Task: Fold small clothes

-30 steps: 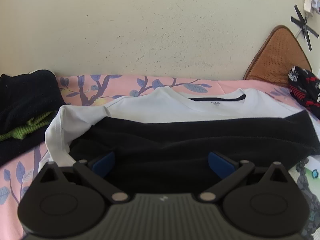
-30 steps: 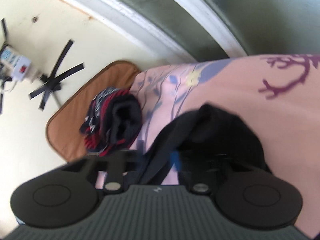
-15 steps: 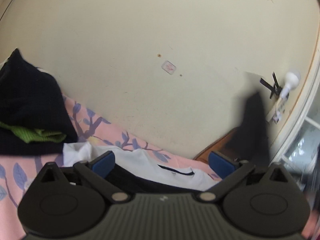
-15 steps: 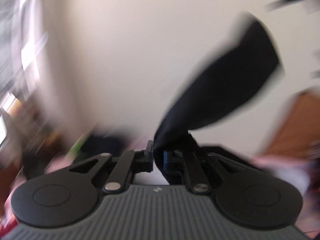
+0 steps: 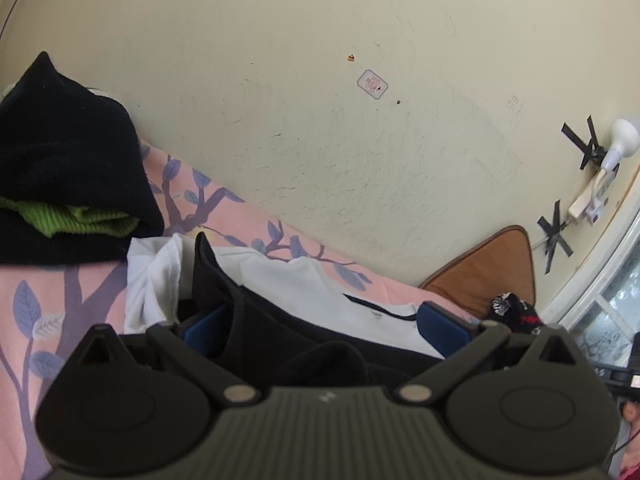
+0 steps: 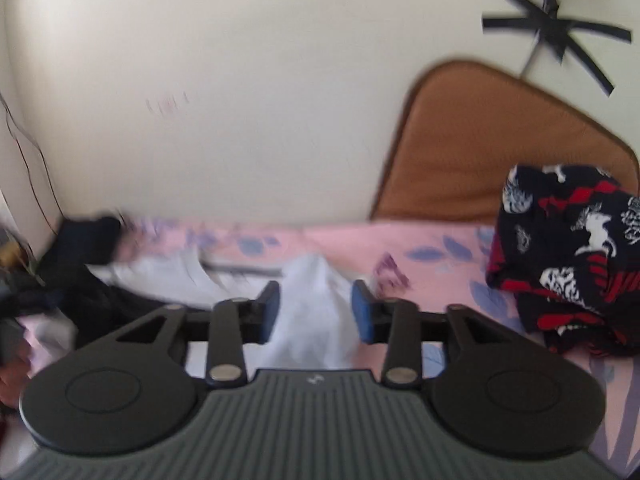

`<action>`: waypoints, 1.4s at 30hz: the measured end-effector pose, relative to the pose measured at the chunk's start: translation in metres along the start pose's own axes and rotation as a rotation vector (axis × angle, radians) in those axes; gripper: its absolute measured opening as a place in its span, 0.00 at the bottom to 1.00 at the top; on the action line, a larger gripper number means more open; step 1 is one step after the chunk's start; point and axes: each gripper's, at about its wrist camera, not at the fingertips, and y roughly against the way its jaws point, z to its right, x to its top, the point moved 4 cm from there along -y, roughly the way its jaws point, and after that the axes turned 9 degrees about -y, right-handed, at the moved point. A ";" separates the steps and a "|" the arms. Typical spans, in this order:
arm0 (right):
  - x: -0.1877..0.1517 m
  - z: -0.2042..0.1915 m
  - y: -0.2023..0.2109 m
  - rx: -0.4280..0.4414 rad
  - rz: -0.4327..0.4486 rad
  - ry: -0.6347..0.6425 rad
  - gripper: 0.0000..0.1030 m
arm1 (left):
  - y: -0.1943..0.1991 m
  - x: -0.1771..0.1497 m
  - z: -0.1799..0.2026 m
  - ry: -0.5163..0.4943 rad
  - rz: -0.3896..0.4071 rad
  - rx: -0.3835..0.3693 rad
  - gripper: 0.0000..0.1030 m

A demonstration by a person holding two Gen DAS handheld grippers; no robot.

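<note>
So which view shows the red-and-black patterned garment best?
The right wrist view: the red-and-black patterned garment sits large and fairly sharp against the brown cushion. The left wrist view shows only a small far piece.

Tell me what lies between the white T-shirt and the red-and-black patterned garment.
In the right wrist view, only bare pink floral sheet lies between the white T-shirt and the patterned garment; nothing else lies there.
</note>
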 end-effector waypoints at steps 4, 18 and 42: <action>-0.007 0.003 -0.034 -0.014 -0.103 -0.011 0.43 | -0.001 -0.001 -0.002 0.007 -0.003 0.008 0.99; 0.010 0.036 -0.038 -0.146 0.036 -0.088 0.13 | -0.011 -0.002 -0.018 0.039 -0.049 0.100 0.96; -0.024 -0.205 -0.027 0.230 -0.180 0.341 0.26 | 0.066 0.040 -0.050 0.187 0.216 0.176 0.99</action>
